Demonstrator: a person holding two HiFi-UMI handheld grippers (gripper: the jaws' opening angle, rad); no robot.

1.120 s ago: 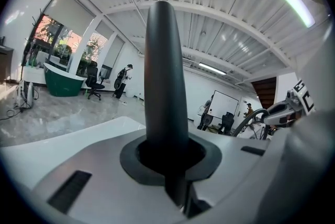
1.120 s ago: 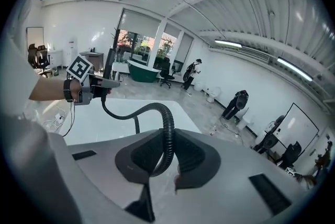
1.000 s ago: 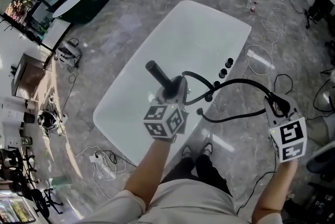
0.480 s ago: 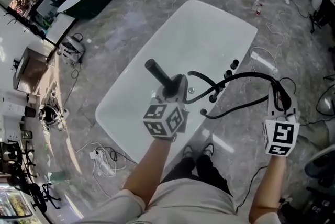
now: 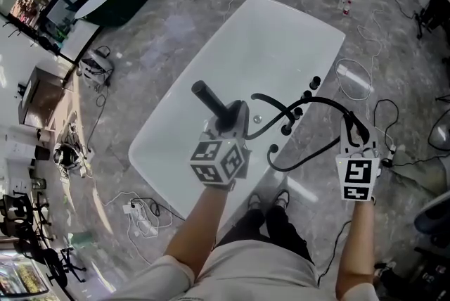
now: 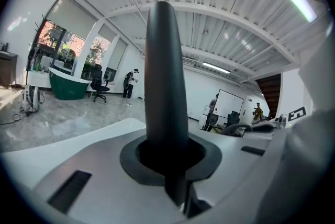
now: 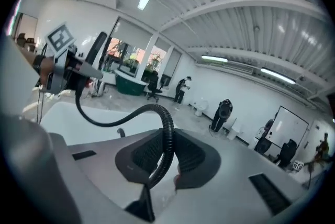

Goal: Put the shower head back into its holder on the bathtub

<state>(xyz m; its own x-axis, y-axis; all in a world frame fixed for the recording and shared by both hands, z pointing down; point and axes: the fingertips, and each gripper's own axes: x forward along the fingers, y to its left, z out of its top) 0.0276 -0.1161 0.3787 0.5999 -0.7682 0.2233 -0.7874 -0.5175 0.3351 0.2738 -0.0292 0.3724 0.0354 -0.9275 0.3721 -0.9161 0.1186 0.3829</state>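
A grey stone floor (image 5: 176, 25) holds a big white bathtub (image 5: 267, 46). The left gripper (image 5: 228, 124) grips the black shower head (image 5: 209, 100) above the tub's near edge; the right gripper (image 5: 354, 135) pinches the black hose (image 5: 325, 103) beside the tub.

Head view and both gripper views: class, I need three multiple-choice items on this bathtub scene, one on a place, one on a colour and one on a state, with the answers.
1. Where is the shower head?
A) in the left gripper, over the bathtub
B) on the floor
C) in its holder

2. What colour is the hose?
A) white
B) green
C) black

3. What state is the right gripper in?
A) open, empty
B) shut on the hose
C) shut on a towel

Answers:
1 A, the left gripper view shows its handle clamped between the jaws.
2 C, it looks black against the white tub.
3 B, the right gripper view shows the jaws closed on the hose.
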